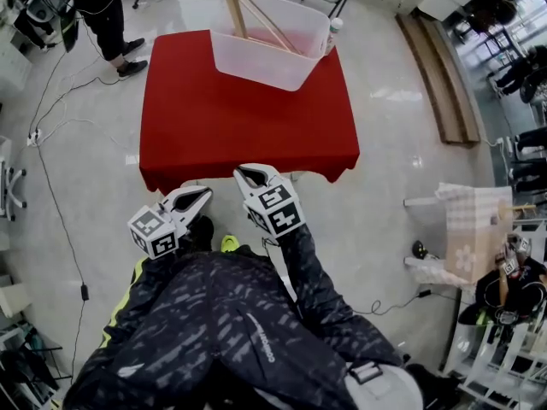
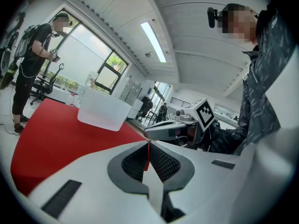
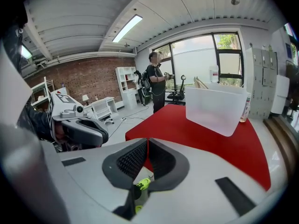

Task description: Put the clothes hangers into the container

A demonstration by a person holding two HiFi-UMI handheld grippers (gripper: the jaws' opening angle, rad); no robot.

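The left gripper [image 1: 203, 193] and the right gripper [image 1: 249, 174] are both shut tight with nothing in them, side by side near the front edge of the red table [image 1: 222, 122]. I see no hanger lying on the table, so I think the job is about done. The good thing now is to hold both grippers low and away so nothing gets bumped. The wooden clothes hangers [image 1: 255, 11] stick up out of the see-through container [image 1: 261, 65] at the table's far side, well apart from both grippers.
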